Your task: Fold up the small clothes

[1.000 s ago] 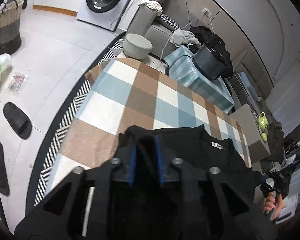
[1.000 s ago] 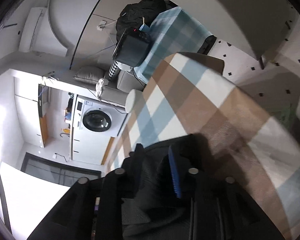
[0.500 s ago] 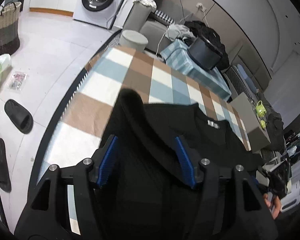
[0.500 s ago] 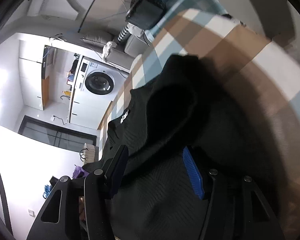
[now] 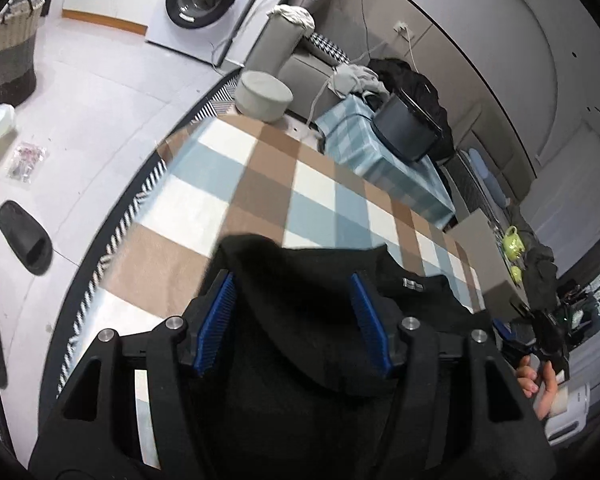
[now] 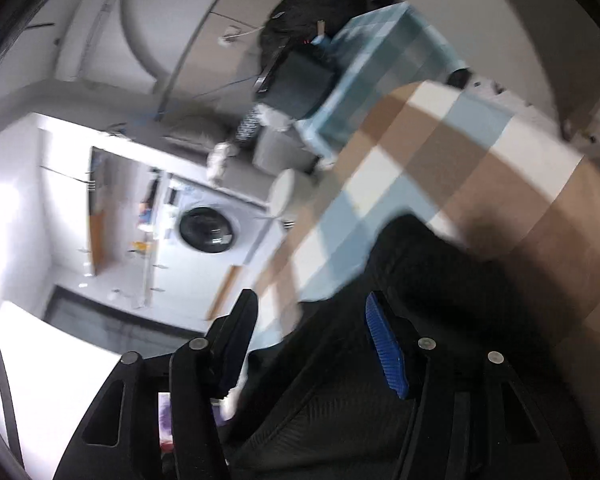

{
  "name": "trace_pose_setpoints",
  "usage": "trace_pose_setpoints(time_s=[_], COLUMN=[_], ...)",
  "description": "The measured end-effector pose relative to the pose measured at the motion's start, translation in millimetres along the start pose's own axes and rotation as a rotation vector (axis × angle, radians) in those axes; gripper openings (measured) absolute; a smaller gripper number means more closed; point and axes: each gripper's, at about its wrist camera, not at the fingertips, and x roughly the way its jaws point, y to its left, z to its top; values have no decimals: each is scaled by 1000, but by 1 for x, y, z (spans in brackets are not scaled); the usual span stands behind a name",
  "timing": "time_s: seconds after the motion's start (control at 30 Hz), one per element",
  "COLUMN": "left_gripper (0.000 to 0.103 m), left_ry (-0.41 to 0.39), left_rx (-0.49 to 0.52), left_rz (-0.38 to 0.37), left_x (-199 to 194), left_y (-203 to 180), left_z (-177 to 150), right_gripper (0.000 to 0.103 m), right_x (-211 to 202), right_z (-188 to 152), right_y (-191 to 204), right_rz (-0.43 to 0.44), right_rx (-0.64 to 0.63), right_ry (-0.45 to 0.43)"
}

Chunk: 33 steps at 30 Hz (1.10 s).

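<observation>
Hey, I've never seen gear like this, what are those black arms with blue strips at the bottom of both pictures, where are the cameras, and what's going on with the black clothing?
There is no robot here. A person holds a pair of hand-held tongs in each hand, and a wide-angle camera on each looks forward along its two fingers. That is why the black fingers with blue pads fill the bottom of each picture.

One picture looks from the left tongs, the other from the right tongs; the second is tilted and blurred. In the left view you can also see the person's other hand at the right edge.

On the surface lies a checked cloth in brown, blue and white, and on it a black top with a small neck label.

Both tongs stand open over the top. The fabric lies between the pads, but nothing is gripped.
</observation>
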Motion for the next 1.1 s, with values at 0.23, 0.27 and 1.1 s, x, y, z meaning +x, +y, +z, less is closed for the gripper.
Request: trace_pose_setpoints(time_s=[0.23, 0.27, 1.1], left_gripper=[56, 56, 1], left_ry=[30, 40, 67], left_rx=[28, 29, 51], left_rz=[85, 85, 17], left_x=[10, 13, 65], left_y=[16, 16, -79], left_z=[2, 0, 19], right_gripper=[58, 58, 58], right_x=[-25, -30, -52], right_z=[-2, -5, -35], right_y=[2, -3, -6], right_rz=[-162, -235, -232], right_rx=[-178, -213, -283], right_ry=[-19, -16, 45])
